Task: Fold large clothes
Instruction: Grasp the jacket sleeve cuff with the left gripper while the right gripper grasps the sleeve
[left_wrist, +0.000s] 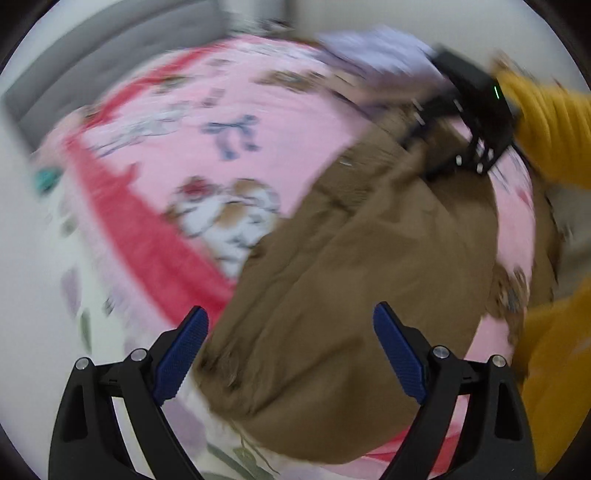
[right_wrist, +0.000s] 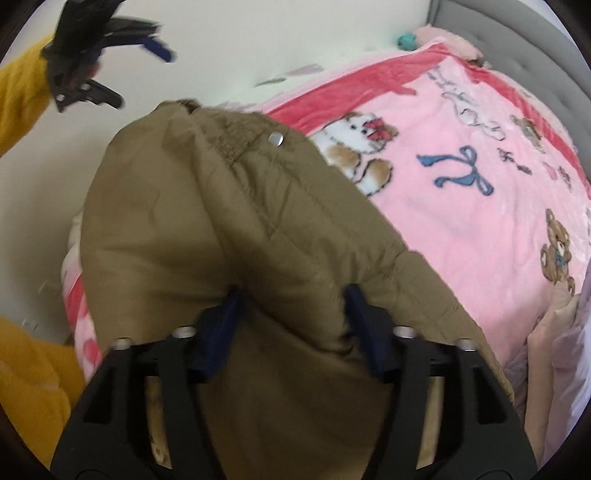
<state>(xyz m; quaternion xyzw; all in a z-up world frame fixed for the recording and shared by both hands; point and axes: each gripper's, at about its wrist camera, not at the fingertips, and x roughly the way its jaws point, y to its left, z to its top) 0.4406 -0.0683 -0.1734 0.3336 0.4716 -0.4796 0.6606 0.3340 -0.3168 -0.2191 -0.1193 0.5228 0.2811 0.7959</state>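
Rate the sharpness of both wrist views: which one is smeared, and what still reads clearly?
Left wrist view: heavy motion smear across the blanket and coat; only the left tool, fixed to the camera, is crisp. Right wrist view: far sharper, the coat's snap and blanket prints are legible, while the left tool at top left is streaked. Both show strong fisheye bending and soft, even light.

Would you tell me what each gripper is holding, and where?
Left gripper: nothing, jaws open. Right gripper: a puffy fold of the brown quilted jacket sits between its jaws; grip unclear.
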